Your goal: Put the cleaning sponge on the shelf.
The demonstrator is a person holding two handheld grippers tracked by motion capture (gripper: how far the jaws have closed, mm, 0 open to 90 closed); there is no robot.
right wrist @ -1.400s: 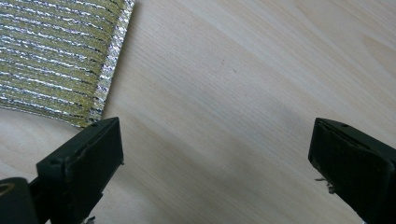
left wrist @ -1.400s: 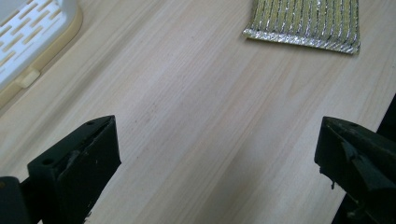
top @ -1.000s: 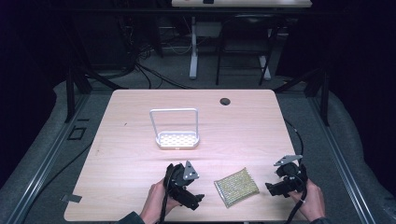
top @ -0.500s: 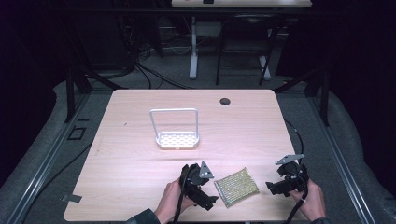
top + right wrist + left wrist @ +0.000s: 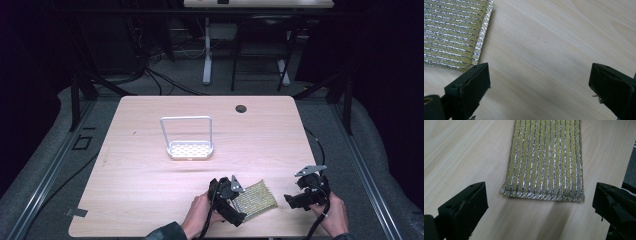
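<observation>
Pale wood-grain table (image 5: 150, 175) fills the middle of the high view, with dark floor and cables around it. Nearest the person, the left gripper (image 5: 231, 207) sits at the near edge, touching the left end of a yellow-green pad with silver stripes (image 5: 255, 198). In the left gripper view its 2 black jaws stand wide apart, the pad's (image 5: 546, 157) stitched short edge lying flat on the wood between them and just ahead, not held. To the right, the right gripper (image 5: 300, 200) rests apart from the pad; in the right gripper view its jaws are also spread wide over bare wood, the pad's corner (image 5: 454, 32) beside one jaw. Farther back stands a white perforated tray with a tall hoop handle (image 5: 190, 149), and beyond it a dark round grommet (image 5: 241, 108).
</observation>
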